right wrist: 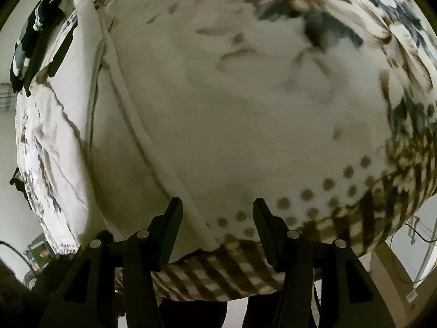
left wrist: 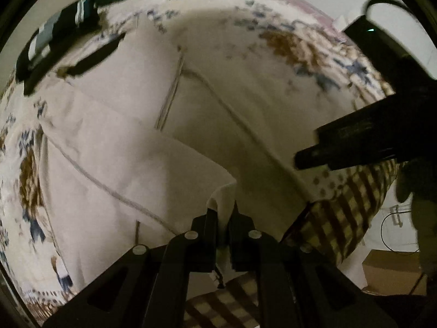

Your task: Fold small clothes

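Note:
A cream garment [left wrist: 131, 147] lies spread on a patterned cloth-covered table [left wrist: 308, 46]. My left gripper [left wrist: 222, 213] is shut on a lifted corner of the garment [left wrist: 222, 191], near the table's front edge. My right gripper [right wrist: 217, 213] is open and empty, its jaws wide apart just above the garment's hem [right wrist: 191, 199] at the table's near edge. The right gripper also shows in the left wrist view [left wrist: 341, 147] as a dark shape at the right. The garment fills the left part of the right wrist view [right wrist: 109, 136].
Dark striped clothes [left wrist: 65, 22] lie at the table's far left; they also show in the right wrist view [right wrist: 35, 35]. The tablecloth's checked border [right wrist: 218, 268] hangs over the near edge. A cardboard box [left wrist: 390, 270] stands on the floor at the right.

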### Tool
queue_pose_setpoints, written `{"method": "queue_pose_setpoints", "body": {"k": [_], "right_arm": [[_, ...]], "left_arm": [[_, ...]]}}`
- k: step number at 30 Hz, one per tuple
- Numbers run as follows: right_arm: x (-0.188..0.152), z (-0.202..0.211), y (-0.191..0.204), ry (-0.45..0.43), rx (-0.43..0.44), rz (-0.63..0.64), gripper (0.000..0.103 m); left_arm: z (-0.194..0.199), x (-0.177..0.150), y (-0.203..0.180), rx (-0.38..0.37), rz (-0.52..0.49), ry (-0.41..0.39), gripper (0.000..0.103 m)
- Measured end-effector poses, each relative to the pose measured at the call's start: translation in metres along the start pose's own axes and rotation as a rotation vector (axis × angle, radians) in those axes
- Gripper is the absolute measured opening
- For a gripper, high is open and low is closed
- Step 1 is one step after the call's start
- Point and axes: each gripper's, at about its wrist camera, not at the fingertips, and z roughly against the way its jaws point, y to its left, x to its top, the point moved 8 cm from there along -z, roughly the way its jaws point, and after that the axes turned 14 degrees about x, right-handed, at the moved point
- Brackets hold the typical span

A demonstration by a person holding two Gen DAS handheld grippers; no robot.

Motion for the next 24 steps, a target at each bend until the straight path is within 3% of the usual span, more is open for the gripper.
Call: {"method": "queue_pose_setpoints", "body": {"k": [2,4,6,7,11,14,16,19,22,23,24], "right_arm": [[-0.002,0.001,-0.003,-0.001,0.007,-0.001,0.056],[-0.003,0.0,-0.002,0.002,0.019,0.001,0.056],[-0.001,0.002,0.0,0.005,0.048,0.002,0.056],[0.001,0.003,0.002,0.004,0.061,0.005,0.056],[0.003,0.014,0.005,0.016,0.106,0.041,0.056],[0.0,0.003,0.004,0.05,0.097,0.053,0.056],[-0.004,-0.009,0.0,0.094,0.107,0.039,0.056],[-0.015,-0.026,-0.009,0.15,0.154,-0.004,0.056],[-0.022,-0.035,-0.01,0.171,0.2,-0.03,0.056],[-0.023,-0.036,-0.009,0.172,0.212,-0.034,0.054],[-0.023,-0.036,-0.008,0.167,0.231,-0.043,0.049]], "left_arm": [[-0.012,-0.001,0.008,-0.012,0.036,0.044,0.011],[-0.016,-0.006,0.023,-0.009,0.077,0.087,0.034],[-0.013,-0.012,0.037,-0.003,0.13,0.095,0.08],[-0.009,-0.016,0.052,0.005,0.173,0.096,0.081],[-0.001,-0.054,0.118,0.055,0.363,0.151,0.081],[-0.013,-0.104,0.173,0.062,0.541,0.237,0.081],[-0.03,-0.137,0.195,0.071,0.592,0.318,0.081],[-0.051,-0.17,0.203,-0.031,0.677,0.403,0.079],[-0.056,-0.181,0.202,-0.079,0.715,0.389,0.079],[-0.055,-0.181,0.202,-0.073,0.717,0.38,0.061],[-0.054,-0.182,0.201,-0.058,0.719,0.373,0.031]]}}
